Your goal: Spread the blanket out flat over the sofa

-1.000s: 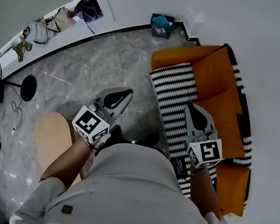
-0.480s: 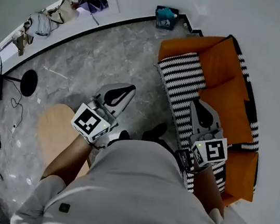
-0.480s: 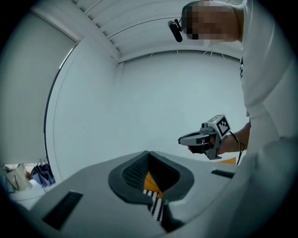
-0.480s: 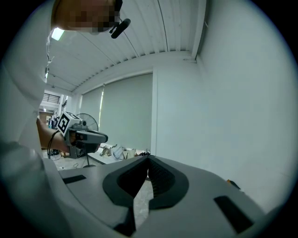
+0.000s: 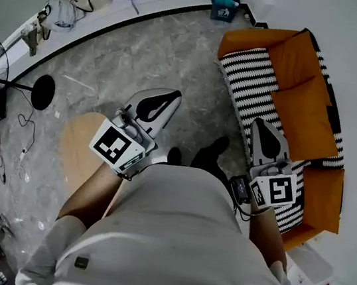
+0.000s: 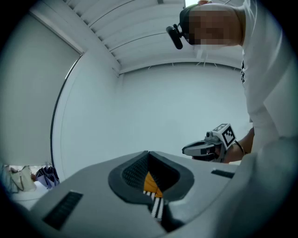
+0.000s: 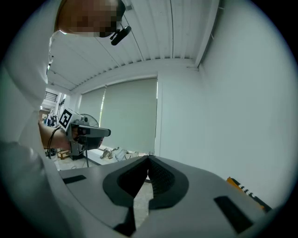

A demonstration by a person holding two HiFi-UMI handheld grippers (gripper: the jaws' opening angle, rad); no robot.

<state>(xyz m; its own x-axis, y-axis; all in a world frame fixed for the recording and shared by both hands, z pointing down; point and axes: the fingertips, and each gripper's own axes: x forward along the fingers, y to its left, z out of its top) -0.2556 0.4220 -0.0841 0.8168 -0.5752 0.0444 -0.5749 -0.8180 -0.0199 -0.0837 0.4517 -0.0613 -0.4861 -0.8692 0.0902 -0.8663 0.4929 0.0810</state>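
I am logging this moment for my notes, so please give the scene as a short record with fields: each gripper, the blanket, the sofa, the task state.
left gripper: jaws shut, holding nothing, seen over the floor
right gripper: jaws shut, holding nothing, seen over the blanket's near end
blanket: black-and-white striped, lying as a strip along the sofa's front
sofa: orange, cushions mostly uncovered
task state: blanket not yet gripped or spread

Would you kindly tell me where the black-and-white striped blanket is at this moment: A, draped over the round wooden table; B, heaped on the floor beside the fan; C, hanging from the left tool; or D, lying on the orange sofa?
D: the striped blanket lies on the orange sofa, while the left tool and the right tool are both shut on nothing.
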